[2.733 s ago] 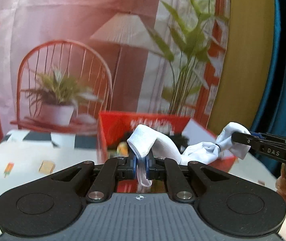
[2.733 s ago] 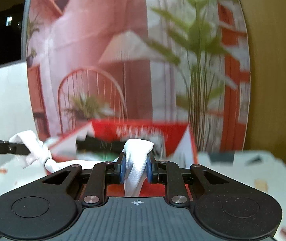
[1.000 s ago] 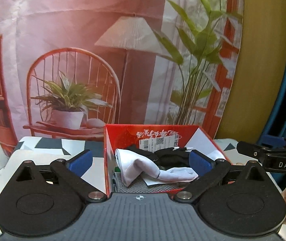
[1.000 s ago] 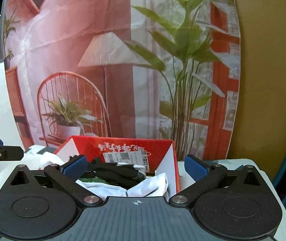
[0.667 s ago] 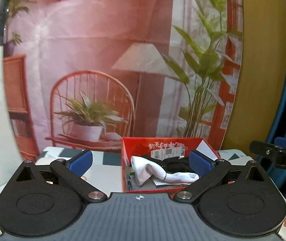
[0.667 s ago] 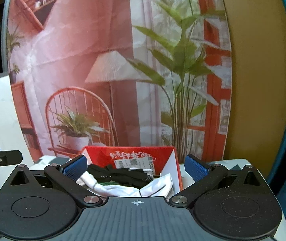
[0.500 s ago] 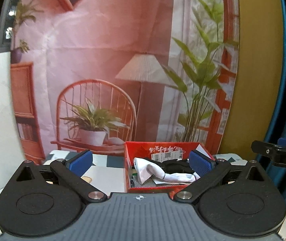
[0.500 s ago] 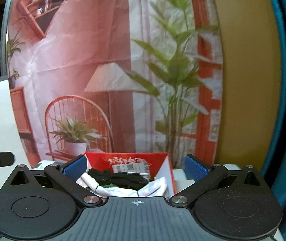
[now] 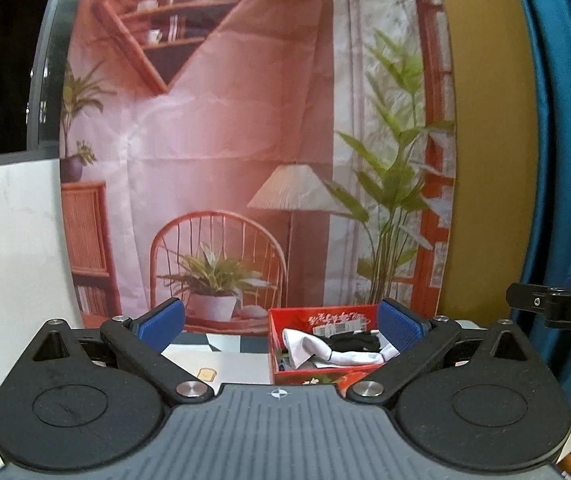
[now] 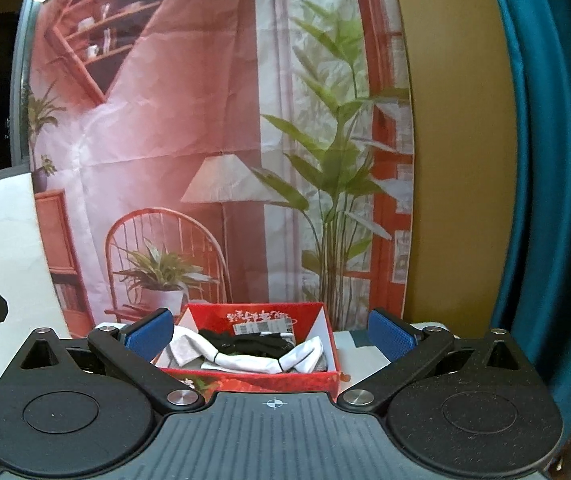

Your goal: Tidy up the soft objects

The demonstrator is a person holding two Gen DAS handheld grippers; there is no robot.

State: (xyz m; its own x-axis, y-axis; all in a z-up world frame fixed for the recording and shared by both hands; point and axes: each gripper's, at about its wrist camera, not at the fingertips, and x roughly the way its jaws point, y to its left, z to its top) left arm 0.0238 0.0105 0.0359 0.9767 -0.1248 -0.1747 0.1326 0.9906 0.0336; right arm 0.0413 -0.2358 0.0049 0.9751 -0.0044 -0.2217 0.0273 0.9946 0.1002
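Both grippers hang back from the red box [image 10: 253,378], which sits on the patterned desk [image 9: 221,364] in front of a printed backdrop [image 9: 245,120] of a chair, a lamp and tall leaves. The left gripper [image 9: 281,326] has its blue pads spread wide with nothing between them, and the right gripper [image 10: 271,330] is spread just as wide and just as empty. The white cloth [image 10: 245,354] lies inside the box, draped across a black soft item [image 10: 245,342] toward the box's back wall, where a barcode label shows. The right wrist view looks nearly straight into the box, so the cloth shows full length from the box's left wall to its right, one end rising against the right wall. The left wrist view catches the box off to its right side, partly behind the right pad; there the cloth [image 9: 325,350] shows mostly as a folded end near the box's left wall. Only this left view shows the small toast print on the desk left of the box, and the other gripper's black finger [image 9: 553,308], lettered "DAS", off to the box's right against the teal curtain [image 9: 565,160].
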